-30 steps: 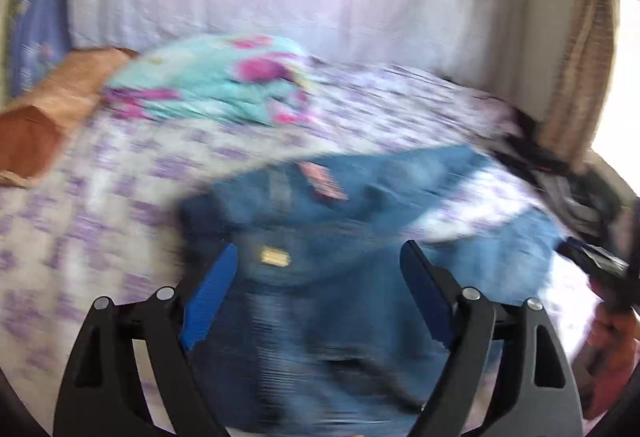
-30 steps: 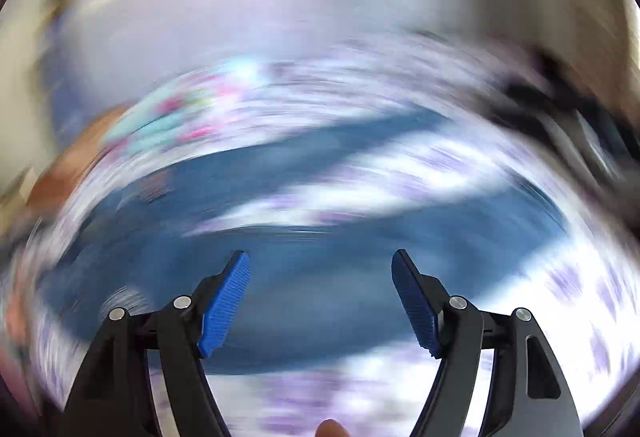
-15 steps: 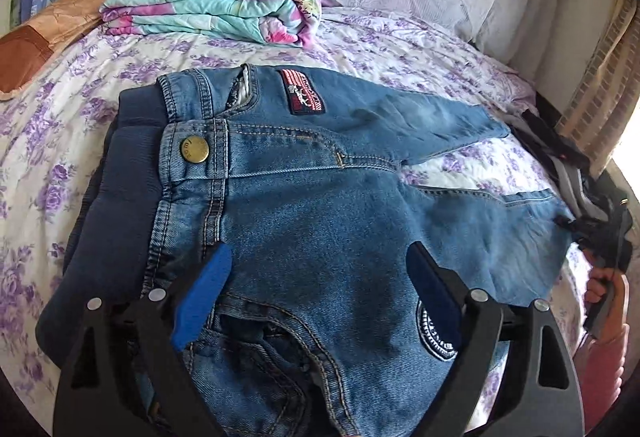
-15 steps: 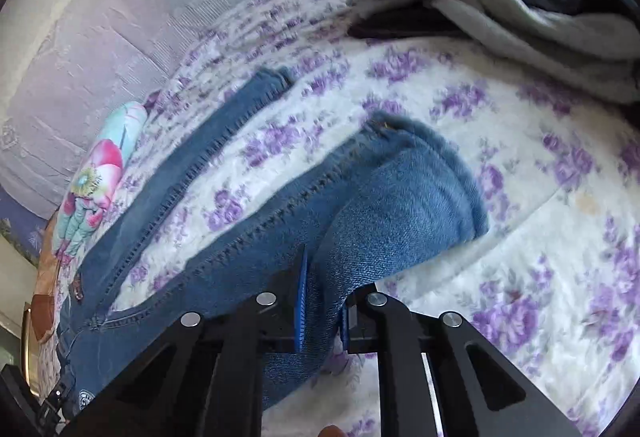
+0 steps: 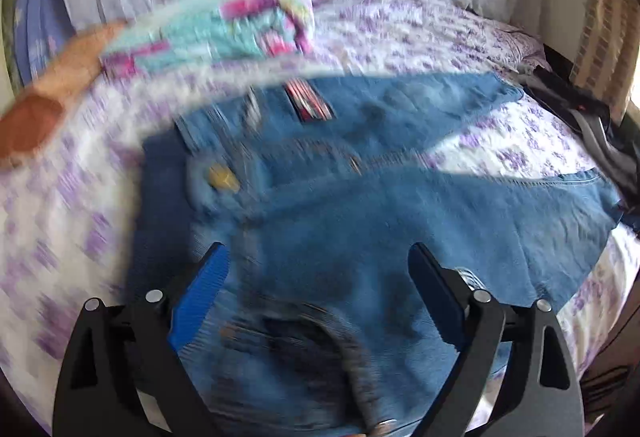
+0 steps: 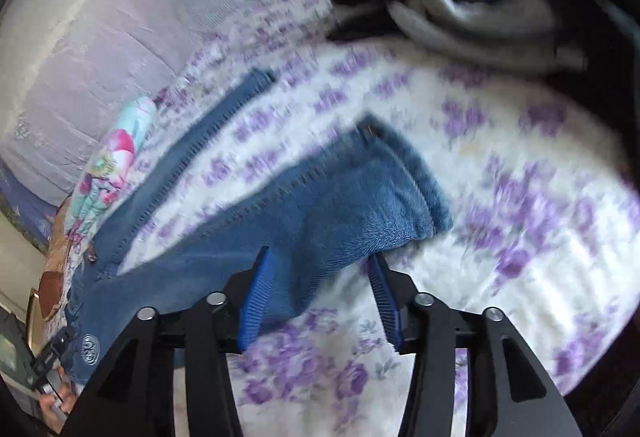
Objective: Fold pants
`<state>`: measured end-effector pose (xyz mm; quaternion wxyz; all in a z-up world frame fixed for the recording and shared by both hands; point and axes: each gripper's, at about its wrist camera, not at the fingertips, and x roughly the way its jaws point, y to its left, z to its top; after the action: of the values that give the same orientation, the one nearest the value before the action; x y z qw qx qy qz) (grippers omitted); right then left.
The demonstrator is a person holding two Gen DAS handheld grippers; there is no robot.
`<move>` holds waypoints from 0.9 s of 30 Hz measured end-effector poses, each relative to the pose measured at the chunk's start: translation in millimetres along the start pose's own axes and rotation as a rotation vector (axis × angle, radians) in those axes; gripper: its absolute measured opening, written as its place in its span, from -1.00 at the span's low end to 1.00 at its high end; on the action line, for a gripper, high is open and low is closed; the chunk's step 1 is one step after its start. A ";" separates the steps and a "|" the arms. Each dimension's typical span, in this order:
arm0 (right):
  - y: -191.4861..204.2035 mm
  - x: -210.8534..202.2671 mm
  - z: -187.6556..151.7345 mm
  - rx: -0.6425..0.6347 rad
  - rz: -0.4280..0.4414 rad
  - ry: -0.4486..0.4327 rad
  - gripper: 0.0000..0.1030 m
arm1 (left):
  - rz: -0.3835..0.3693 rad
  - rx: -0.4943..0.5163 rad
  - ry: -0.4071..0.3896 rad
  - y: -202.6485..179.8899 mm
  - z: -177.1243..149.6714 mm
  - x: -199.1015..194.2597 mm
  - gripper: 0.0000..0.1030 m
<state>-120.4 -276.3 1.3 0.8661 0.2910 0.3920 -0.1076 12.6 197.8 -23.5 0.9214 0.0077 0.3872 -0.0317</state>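
- Jeans point(image 5: 360, 221) lie spread on the bed point(image 6: 500, 165); waist at nine o'clock
- Right gripper point(image 6: 320, 297) just opening, released, cuff between; we should re-pinch both layers
- Left gripper point(image 5: 316, 301) open above the hip

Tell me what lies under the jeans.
The jeans lie on a purple-flowered bedsheet, with a darker blue garment showing beneath the waistband. Anything else under the denim is covered.
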 end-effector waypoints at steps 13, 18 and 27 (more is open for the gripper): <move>250.2 61.3 41.9 -0.865 0.309 0.155 0.93 | 0.003 0.128 0.026 93.1 104.2 36.7 0.72; 335.3 147.2 74.2 -1.053 0.410 0.329 0.88 | -0.176 0.139 0.143 113.7 133.3 85.3 0.72; 402.3 280.1 86.2 -1.288 0.463 0.557 -0.04 | -0.410 0.262 0.334 134.8 153.7 160.7 0.31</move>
<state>287.0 9.6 7.6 0.7343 -0.1833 0.5112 0.4073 243.1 317.9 -32.0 0.8104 0.0535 0.5196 -0.2654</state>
